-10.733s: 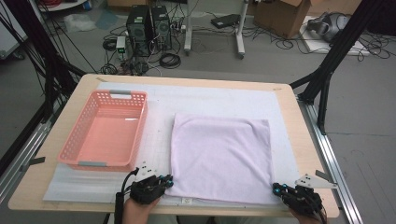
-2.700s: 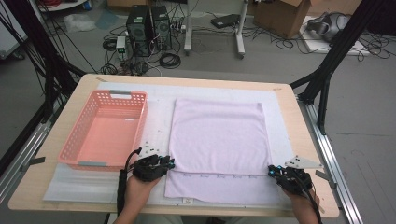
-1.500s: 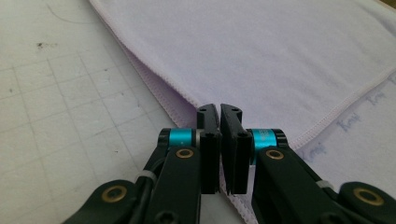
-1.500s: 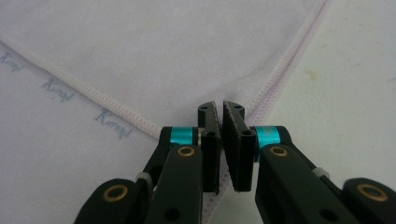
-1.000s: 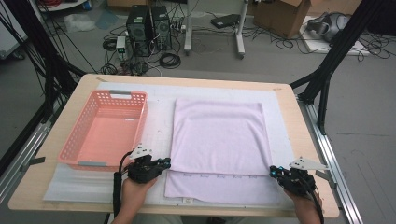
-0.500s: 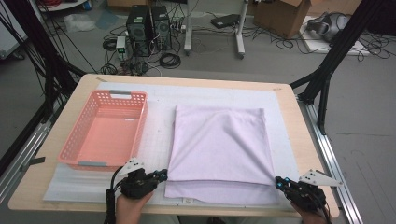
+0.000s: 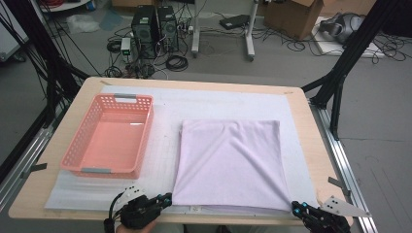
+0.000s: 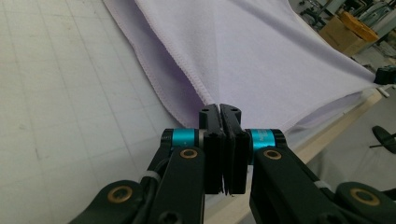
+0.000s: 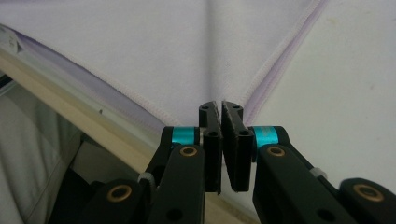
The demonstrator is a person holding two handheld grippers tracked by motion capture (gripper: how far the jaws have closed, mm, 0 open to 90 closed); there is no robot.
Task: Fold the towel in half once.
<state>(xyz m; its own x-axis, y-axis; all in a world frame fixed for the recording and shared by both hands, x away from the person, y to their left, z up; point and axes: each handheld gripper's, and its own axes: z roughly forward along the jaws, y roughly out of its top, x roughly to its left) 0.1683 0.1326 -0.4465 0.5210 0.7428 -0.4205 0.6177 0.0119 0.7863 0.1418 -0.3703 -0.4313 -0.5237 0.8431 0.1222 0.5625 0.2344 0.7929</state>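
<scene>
Lavender cloth (image 7: 228, 165) lies on the white mat (image 7: 165, 121) at the middle-right of the table (image 7: 311, 145), folded double, its near edge at the table's front lip. Pink basket (image 7: 77, 145) sits just beside it on the left, empty.

Left gripper (image 7: 163, 200) is clenched on the cloth's near-left corner; the left gripper view shows the hemmed corner (image 8: 205, 95) running straight into the closed jaws. Right gripper (image 7: 297, 208) is clamped on the near-right corner, hem (image 9: 254, 100) pinched the same way. Both grips are at the very tip of the fabric, 2 layers deep by the look of it.

Risks, as I judge them:
- Grip is thin. A hard tug could pull a corner out, or let the lower layer slip free and spoil the fold.
- Diagonal creases fan from both corners towards the far edge. Uneven pull from the 2 hands would skew the cloth.
- Both grippers are already at the table's lip; dragging further would take the cloth over the edge.

Against the frame a second ago: the cloth then lay flat in a taller shape with a separate strip showing along its near side, and both grippers sat further up the table. Now the near edge is drawn towards the person, the cloth is wrinkled and taut, the strip is gone from sight.
</scene>
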